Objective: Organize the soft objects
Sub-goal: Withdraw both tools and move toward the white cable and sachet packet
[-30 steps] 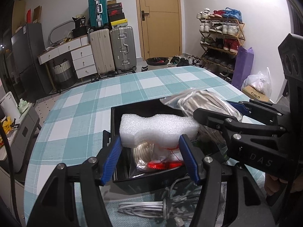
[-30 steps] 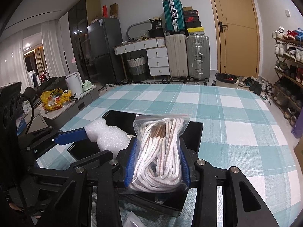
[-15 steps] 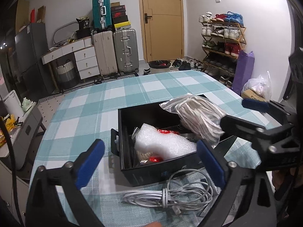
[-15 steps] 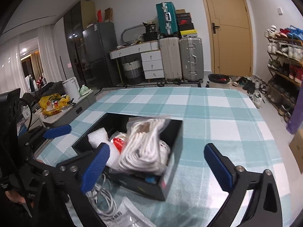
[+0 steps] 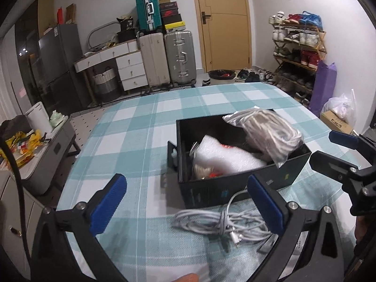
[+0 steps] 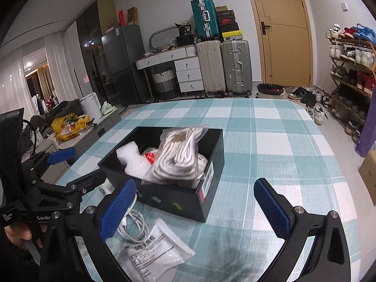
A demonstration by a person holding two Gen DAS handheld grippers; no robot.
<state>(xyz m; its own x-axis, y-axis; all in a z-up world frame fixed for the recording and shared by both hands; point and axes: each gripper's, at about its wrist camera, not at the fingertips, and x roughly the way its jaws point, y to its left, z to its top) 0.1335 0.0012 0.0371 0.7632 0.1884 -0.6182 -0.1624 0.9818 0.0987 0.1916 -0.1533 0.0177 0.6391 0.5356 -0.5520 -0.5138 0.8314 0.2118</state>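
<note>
box (image 5: 211, 189) contents: foam (image 5: 225, 156) and rope bag (image 5: 268, 134) cover what lies under; only red and white bits show
pouch (image 6: 155, 256): print too small to read, lower end behind gripper finger
cable (image 5: 221, 223): blurred, plugs unclear
fingertip (image 5: 185, 278): cut off by bottom edge

My left gripper (image 5: 186, 203): black angular frame, blue ribbed pads (image 5: 107, 203), silver screws at joints. My right gripper (image 6: 193, 208): same black build, blue cross-hatched pads (image 6: 271, 211), silver screws. White "GenRo" lettering showed on left one's side; black cable ran beside it.
</note>
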